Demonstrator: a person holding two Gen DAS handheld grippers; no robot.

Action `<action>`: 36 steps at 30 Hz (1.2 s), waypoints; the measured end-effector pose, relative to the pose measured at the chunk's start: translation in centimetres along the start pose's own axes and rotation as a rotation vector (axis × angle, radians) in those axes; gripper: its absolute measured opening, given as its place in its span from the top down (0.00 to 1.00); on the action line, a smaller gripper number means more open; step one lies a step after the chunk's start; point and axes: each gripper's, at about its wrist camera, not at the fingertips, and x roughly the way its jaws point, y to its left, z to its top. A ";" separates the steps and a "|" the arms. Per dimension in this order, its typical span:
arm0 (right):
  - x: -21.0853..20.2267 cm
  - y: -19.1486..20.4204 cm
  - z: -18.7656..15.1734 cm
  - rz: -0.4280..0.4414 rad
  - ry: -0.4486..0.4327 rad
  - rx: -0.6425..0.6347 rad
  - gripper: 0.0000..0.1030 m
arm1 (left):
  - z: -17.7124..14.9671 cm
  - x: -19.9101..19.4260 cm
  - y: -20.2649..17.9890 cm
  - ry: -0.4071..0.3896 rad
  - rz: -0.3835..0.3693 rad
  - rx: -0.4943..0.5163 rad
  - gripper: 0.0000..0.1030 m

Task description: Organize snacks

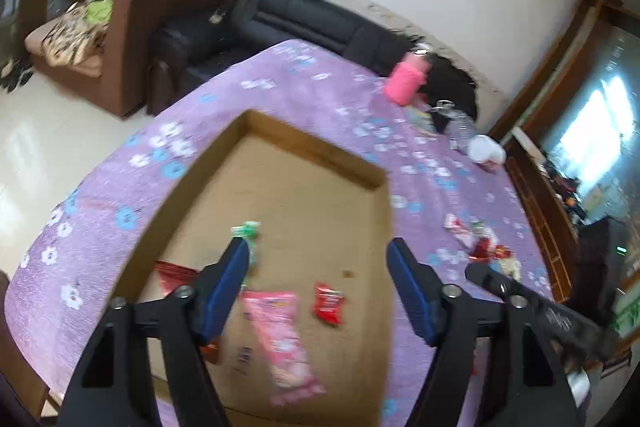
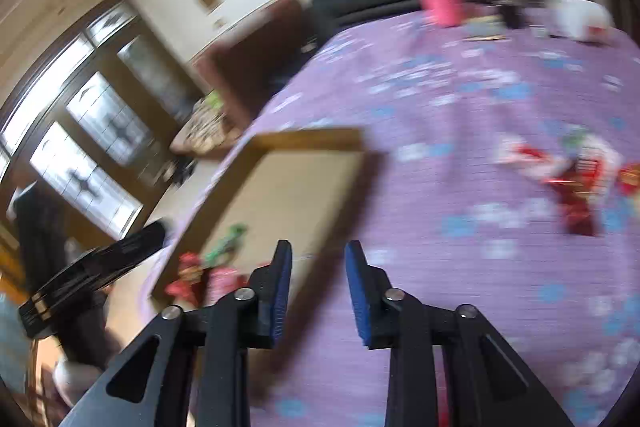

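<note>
The left gripper [image 1: 316,255] hangs over the shallow cardboard box [image 1: 304,155] with its blue pads spread wide and nothing between them. Under it, on the box floor, lie a long pink packet [image 1: 280,331], a small red packet [image 1: 329,303], a green-topped one [image 1: 248,230] just beside the left pad, and a dark red one [image 1: 176,273] near the box's left wall. So that hand looks to me to have finished a drop.

The right gripper [image 2: 318,259] is partly parted and empty, poised over the purple flowered cloth on the desk [image 2: 460,115], just right of the box's edge. The loose snacks [image 2: 576,179] that remain, a small heap of red and white wrappers, sit well off to its right on the cloth, apart from the box. The right wrist view is blurred, so I cannot tell how many wrappers are in that heap.

As I read it, the job now is fetching from that heap. Doing it well means widening the pads before reaching, coming down over a single wrapper instead of the whole tangle, and pinching it by a flat end so it does not slip. The pink bottle [image 1: 404,81] and the white cup [image 1: 486,151] at the far edge are best left alone. The left hand would do well to keep out of the right's path to the box.
</note>
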 end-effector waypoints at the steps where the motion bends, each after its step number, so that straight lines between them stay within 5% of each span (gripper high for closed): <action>1: -0.9 -1.7 0.1 -0.034 -0.016 0.024 0.68 | -0.2 -0.1 -1.3 0.000 -0.026 0.025 0.28; 5: -4.2 -9.1 -0.3 -0.157 -0.058 0.167 0.68 | -1.3 0.6 -5.7 0.044 -0.096 0.122 0.24; 11: -5.5 -14.0 -0.6 -0.232 -0.078 0.220 0.66 | -5.2 4.2 -11.6 0.184 -0.178 0.246 0.24; 19: -2.4 -13.8 2.0 -0.325 -0.083 0.026 0.59 | -10.3 8.5 -15.5 0.335 -0.213 0.301 0.24; 27: 1.8 -13.8 2.5 -0.360 -0.031 -0.045 0.60 | -13.1 10.7 -18.4 0.364 -0.186 0.410 0.25; 30: 1.7 -13.9 2.5 -0.340 -0.025 -0.021 0.73 | -14.0 11.2 -19.3 0.344 -0.159 0.471 0.26; 31: 1.5 -13.9 2.5 -0.337 -0.029 -0.015 0.74 | -14.2 11.3 -19.7 0.336 -0.144 0.496 0.32; 34: 0.9 -14.2 2.3 -0.304 -0.034 0.024 0.78 | -14.7 11.0 -20.2 0.307 -0.108 0.546 0.73; 36: 0.0 -14.6 2.2 -0.271 -0.043 0.065 0.82 | -14.5 11.0 -19.8 0.320 -0.141 0.524 0.82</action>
